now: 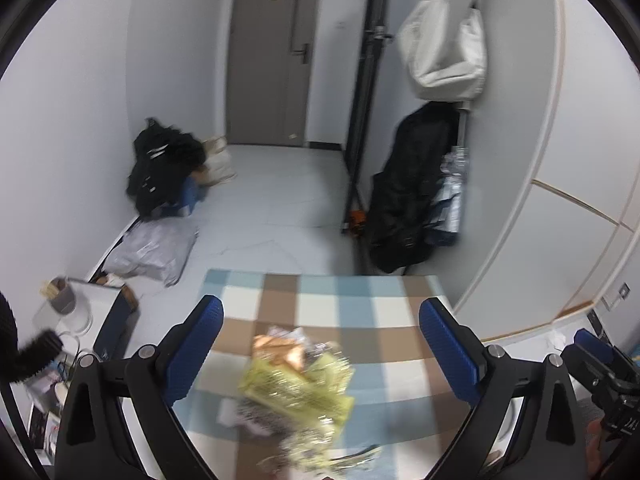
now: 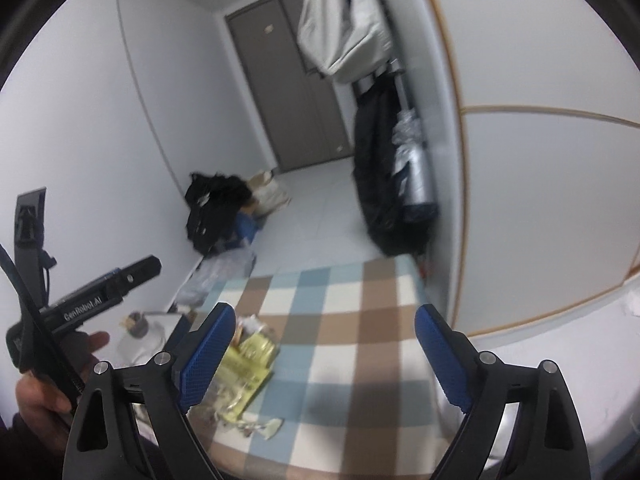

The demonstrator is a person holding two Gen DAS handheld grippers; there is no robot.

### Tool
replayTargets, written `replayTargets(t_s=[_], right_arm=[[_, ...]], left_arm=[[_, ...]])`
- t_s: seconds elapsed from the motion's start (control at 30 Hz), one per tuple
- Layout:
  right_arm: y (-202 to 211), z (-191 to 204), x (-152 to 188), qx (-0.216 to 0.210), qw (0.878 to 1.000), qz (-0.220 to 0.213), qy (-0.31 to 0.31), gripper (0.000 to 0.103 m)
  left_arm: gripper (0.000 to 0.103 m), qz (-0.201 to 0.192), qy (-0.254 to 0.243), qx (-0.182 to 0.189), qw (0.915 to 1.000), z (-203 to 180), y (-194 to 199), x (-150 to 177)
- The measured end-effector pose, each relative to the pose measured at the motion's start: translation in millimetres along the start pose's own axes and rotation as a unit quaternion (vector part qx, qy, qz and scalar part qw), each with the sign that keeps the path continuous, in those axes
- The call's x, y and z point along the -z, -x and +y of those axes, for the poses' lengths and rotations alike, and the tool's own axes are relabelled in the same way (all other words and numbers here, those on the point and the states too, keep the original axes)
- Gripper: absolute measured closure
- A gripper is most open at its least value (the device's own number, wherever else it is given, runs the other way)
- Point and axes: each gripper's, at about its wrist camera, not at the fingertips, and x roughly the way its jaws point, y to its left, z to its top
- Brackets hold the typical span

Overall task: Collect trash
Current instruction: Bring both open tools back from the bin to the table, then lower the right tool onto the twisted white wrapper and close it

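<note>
A heap of crumpled trash, yellow-green and brown wrappers with bits of white paper, lies on a table with a blue, brown and white checked cloth. My left gripper hovers over it, open, and the heap shows between and below its blue pads without touching them. In the right wrist view the same trash lies by the left pad of my right gripper, which is open and holds nothing. A hand holds the left gripper's body at the left edge.
Left of the table stand a glass jar and a small grey cup. On the floor lie a black bag and a grey plastic bag. A dark bag leans by the white cabinet; a white bag hangs above.
</note>
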Motion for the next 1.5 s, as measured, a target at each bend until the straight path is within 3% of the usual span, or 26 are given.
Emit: replayTargets(t_s=[0.2, 0.57, 0.93, 1.07, 1.23, 1.5], right_arm=[[-40, 28, 24, -0.005, 0.999, 0.048, 0.017, 0.011], [-94, 59, 81, -0.019, 0.990, 0.138, 0.022, 0.011], [-132, 91, 132, -0.043, 0.970, 0.228, 0.067, 0.011], [-139, 93, 137, -0.032, 0.967, 0.238, 0.086, 0.011], [-148, 83, 141, -0.021, 0.964, 0.257, 0.066, 0.013], [-153, 86, 147, -0.028, 0.959, 0.270, 0.076, 0.033]], left_arm=[[0.006, 0.011, 0.036, -0.017, 0.9992, 43, -17, 16], [0.006, 0.048, 0.069, 0.005, 0.9965, 84, -22, 32], [0.006, 0.078, 0.112, 0.002, 0.9907, 118, -27, 36], [0.006, 0.071, 0.128, -0.005, 0.9893, 126, -25, 33], [0.006, 0.080, 0.138, -0.010, 0.9872, 129, -29, 35], [0.006, 0.089, 0.131, -0.009, 0.9873, 126, -32, 37]])
